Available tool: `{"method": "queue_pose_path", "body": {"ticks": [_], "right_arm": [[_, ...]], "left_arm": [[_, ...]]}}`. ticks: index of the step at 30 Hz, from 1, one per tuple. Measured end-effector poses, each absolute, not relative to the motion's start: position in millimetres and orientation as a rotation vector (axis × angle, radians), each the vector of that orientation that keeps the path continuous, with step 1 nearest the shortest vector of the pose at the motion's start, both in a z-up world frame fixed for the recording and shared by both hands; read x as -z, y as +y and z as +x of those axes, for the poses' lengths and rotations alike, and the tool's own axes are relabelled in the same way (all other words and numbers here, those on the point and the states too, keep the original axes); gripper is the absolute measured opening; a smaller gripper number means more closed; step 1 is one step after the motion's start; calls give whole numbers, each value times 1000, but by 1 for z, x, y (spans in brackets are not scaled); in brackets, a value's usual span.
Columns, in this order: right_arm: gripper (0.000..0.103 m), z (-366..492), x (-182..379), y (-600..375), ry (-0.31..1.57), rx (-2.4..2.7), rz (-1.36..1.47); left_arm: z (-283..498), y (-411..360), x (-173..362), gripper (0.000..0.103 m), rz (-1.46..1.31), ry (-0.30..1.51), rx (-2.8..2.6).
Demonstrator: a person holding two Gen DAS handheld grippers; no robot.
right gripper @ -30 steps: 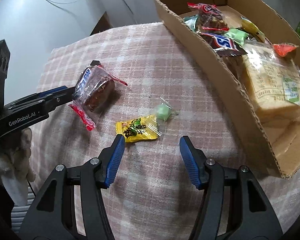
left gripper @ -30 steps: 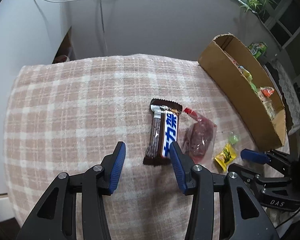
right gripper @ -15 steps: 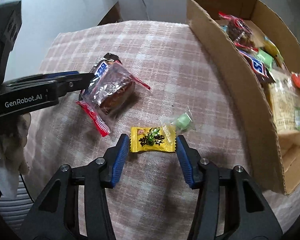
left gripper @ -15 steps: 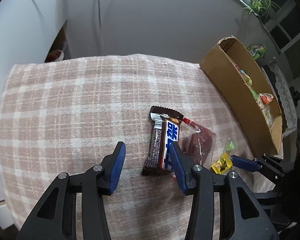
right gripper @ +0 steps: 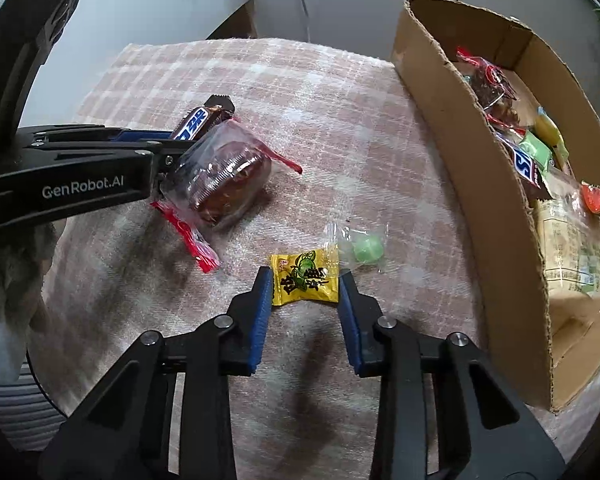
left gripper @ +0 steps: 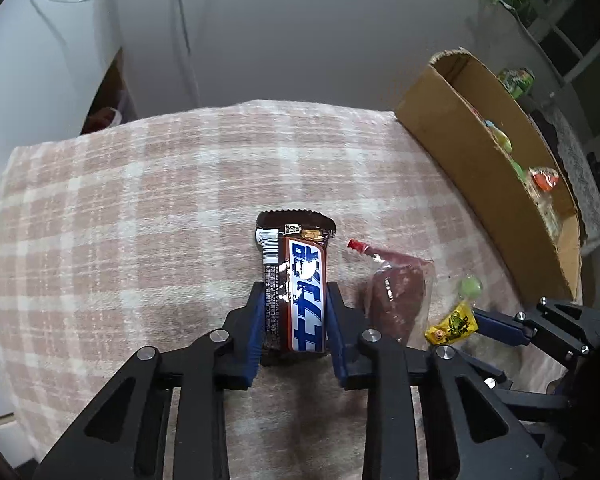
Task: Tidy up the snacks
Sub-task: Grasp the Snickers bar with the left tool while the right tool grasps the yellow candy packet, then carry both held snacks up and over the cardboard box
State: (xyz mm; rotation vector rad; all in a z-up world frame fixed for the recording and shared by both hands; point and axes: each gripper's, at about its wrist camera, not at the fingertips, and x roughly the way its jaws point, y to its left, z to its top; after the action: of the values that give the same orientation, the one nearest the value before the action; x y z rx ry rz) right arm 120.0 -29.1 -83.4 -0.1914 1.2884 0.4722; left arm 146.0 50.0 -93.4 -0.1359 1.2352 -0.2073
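- "GenRobot.AI" stands in white letters on the black side of the left gripper (right gripper: 168, 152), just beside the clear-wrapped cake (right gripper: 226, 178).
- The chocolate bar (left gripper: 296, 290) behind that cake bears large blue characters on white, plus a barcode at its far end.
- The yellow candy (right gripper: 305, 277) shows black characters, unreadable.

The near end of the chocolate bar (left gripper: 296, 296) was hidden between the left gripper (left gripper: 294, 322) fingers. In the right wrist view most of that bar (right gripper: 198, 122) lay behind the clear packet (right gripper: 224, 182) and the other gripper. The cardboard box (right gripper: 496, 208) was cut off at the right edge, and the snacks deep inside it were too crowded to tell apart. In the left wrist view its contents showed only as blurred colored specks above the wall (left gripper: 488, 184).
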Motion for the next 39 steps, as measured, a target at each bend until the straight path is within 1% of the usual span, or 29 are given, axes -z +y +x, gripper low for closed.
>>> {"method": "queue_pose_path", "body": {"ticks": [5, 6, 9, 18, 25, 30, 39], "right_arm": [[21, 122, 82, -34, 1306, -486, -154], [16, 123, 82, -35, 1306, -488, -148], [13, 122, 82, -39, 1309, -490, -122], [12, 121, 80, -59, 1334, -498, -35], [11, 116, 72, -67, 1333, -511, -17], [11, 118, 56, -74, 1313, -511, -3], [11, 125, 20, -104, 1236, -496, 15]], "left_arm": [[142, 57, 94, 26, -171, 1227, 192], [141, 58, 95, 26, -180, 1228, 189], [132, 66, 95, 26, -199, 1229, 180], [113, 82, 95, 26, -248, 1224, 139], [98, 98, 90, 26, -289, 1225, 109], [89, 105, 83, 26, -296, 1223, 93], [86, 88, 53, 26, -305, 1191, 95]]}}
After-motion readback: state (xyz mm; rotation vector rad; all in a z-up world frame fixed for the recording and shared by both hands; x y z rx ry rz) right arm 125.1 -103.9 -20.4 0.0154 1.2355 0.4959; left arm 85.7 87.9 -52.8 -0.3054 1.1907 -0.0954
